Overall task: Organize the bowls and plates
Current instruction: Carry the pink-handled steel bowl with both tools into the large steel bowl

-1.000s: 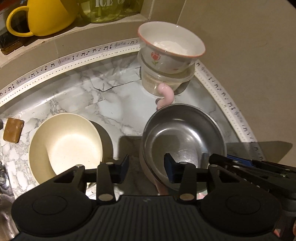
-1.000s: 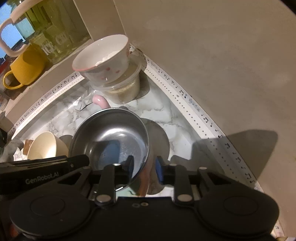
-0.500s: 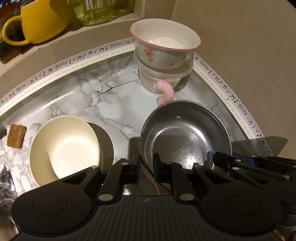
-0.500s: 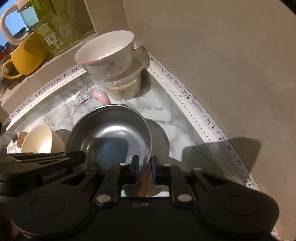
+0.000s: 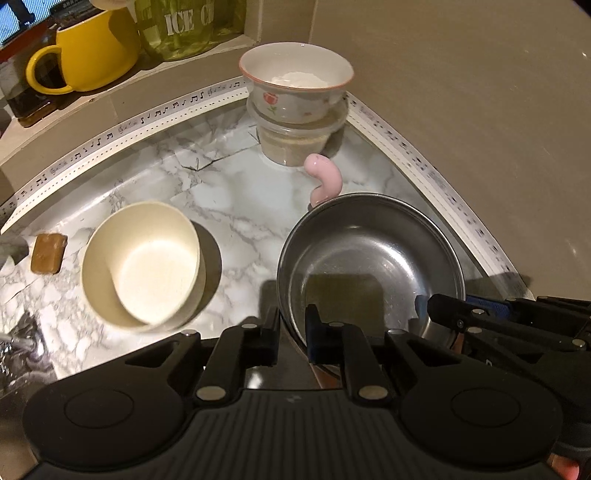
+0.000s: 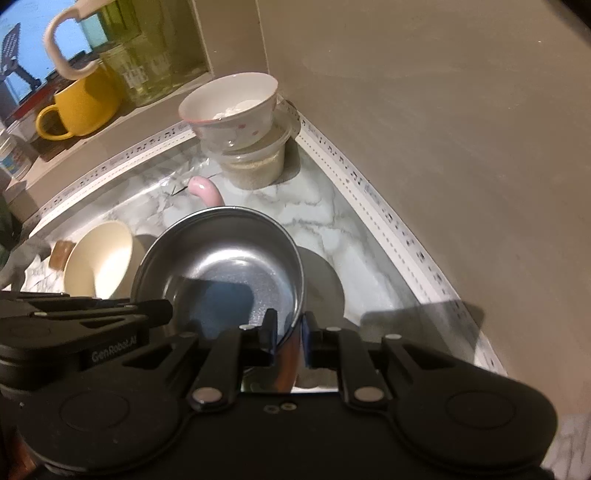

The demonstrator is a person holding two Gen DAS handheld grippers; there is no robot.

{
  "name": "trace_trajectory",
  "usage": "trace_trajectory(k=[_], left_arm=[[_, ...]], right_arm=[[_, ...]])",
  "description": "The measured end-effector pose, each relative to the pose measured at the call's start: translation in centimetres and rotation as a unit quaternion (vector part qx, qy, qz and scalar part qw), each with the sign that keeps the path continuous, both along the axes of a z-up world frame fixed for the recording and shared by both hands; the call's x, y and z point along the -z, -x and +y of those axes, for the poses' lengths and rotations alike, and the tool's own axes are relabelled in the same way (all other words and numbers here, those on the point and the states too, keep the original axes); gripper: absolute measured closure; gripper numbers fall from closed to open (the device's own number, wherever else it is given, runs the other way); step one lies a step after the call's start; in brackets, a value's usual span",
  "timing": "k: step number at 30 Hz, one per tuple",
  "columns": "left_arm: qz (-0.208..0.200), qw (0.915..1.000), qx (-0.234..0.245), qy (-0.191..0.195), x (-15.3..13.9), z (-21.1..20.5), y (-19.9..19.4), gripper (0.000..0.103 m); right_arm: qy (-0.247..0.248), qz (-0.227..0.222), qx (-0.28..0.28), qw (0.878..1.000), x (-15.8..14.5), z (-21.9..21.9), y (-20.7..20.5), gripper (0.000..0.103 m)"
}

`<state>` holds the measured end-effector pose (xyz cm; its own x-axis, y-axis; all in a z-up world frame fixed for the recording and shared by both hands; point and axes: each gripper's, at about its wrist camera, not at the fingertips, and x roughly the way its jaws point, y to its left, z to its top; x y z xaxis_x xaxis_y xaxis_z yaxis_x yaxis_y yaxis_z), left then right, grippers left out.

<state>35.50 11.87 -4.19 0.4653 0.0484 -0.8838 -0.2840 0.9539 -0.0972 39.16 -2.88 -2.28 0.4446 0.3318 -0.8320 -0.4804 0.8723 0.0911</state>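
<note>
**Steel bowl gripped at its rim by both grippers**

Steel bowl sits near the counter's right edge, close to the back right corner, with both grippers clamped on its near rim. Left gripper is closed on the rim's near left part, one finger outside the wall and one inside. Right gripper is closed likewise on the near right part; in the left wrist view it enters from the right edge of the frame. Whether the bowl's base touches the marble cannot be told.

Cream bowl stands to the left of the steel bowl, apart from it, near the left edge. A brown block lies just left of the cream bowl. In the back right corner a flowered bowl rests on a lidded clear tub. A pink hook-shaped piece shows between tub and steel bowl. Yellow mug and green jar stand on the ledge behind the counter's back edge.
</note>
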Motion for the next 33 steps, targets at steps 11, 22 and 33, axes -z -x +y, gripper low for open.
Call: trace_trajectory(k=[11,22,33], left_arm=[[0.0,0.9991,0.043,0.002,-2.3,-2.4,5.7,0.09],[0.006,0.9965,0.083,-0.001,-4.1,-5.6,11.3,0.09],[0.04,0.9915,0.124,-0.005,-3.0,-7.6,16.4,0.089]], right_arm=[[0.015,-0.008,0.008,1.0,-2.0,-2.2,6.5,0.089],[0.026,-0.013,0.006,1.0,-3.4,-4.7,12.3,0.089],[0.047,0.009,-0.004,0.999,-2.1,-5.9,17.8,0.089]])
